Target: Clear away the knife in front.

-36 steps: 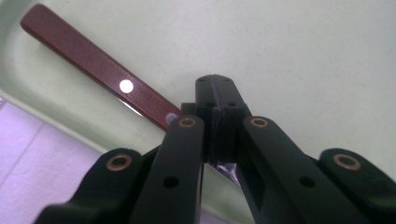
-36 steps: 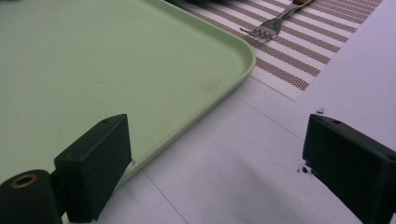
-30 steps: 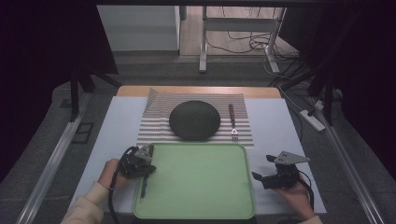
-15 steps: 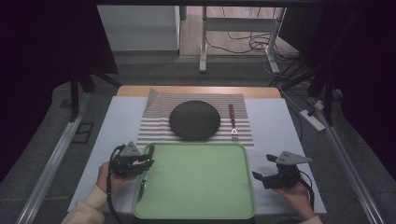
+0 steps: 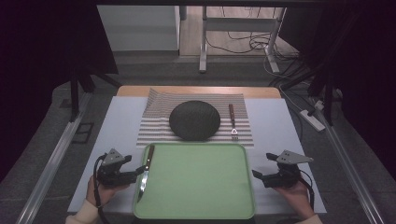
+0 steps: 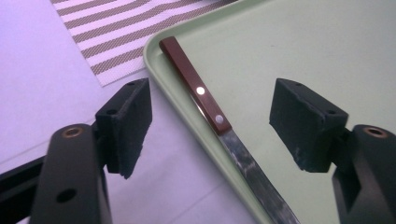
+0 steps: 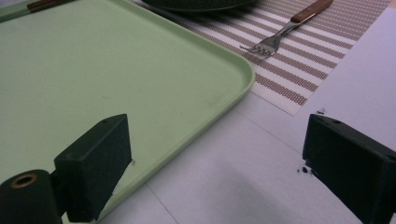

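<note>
Counted: one knife, one tray, one plate, one fork, one mat, two grippers.

Left gripper: jaws are seen wide apart, having just been opening; nothing is gripped. In the left gripper view the knife is seen lying ahead between the two jaws, clear of both pads, resting along the left rim of the tray with its brown handle pointing away from the gripper and its blade towards it. The rim is the only thing between gripper and knife.

Beyond the tray, ahead of both grippers, the striped mat is laid, carrying the dark plate and, right of it, the fork.

Right gripper: jaws are seen wide apart and empty, just off the tray's right edge. In the right gripper view the tray corner lies ahead to the left, with the fork farther ahead on the mat.
</note>
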The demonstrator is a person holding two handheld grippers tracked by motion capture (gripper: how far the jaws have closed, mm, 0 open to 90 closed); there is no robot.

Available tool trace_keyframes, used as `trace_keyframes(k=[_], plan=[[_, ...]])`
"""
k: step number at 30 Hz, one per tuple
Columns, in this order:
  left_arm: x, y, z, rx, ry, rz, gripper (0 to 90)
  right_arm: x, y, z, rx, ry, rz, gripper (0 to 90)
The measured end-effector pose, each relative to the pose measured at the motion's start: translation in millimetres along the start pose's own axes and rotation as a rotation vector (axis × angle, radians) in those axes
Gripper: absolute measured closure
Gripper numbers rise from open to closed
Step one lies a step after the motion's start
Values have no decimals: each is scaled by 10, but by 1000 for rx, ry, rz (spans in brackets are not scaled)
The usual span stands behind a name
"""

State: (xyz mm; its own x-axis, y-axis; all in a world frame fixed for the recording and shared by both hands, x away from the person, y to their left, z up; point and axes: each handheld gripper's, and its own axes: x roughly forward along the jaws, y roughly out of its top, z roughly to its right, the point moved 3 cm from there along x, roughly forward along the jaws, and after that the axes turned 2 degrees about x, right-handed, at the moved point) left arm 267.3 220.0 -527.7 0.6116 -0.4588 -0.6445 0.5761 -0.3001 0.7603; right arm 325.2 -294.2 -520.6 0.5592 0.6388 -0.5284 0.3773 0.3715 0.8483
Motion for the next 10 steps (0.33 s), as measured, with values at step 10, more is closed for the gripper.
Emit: trace_keyframes(k=[10], plan=[[15, -39, 32, 18, -6, -21, 256, -14, 15, -1, -2, -6, 24, 82]])
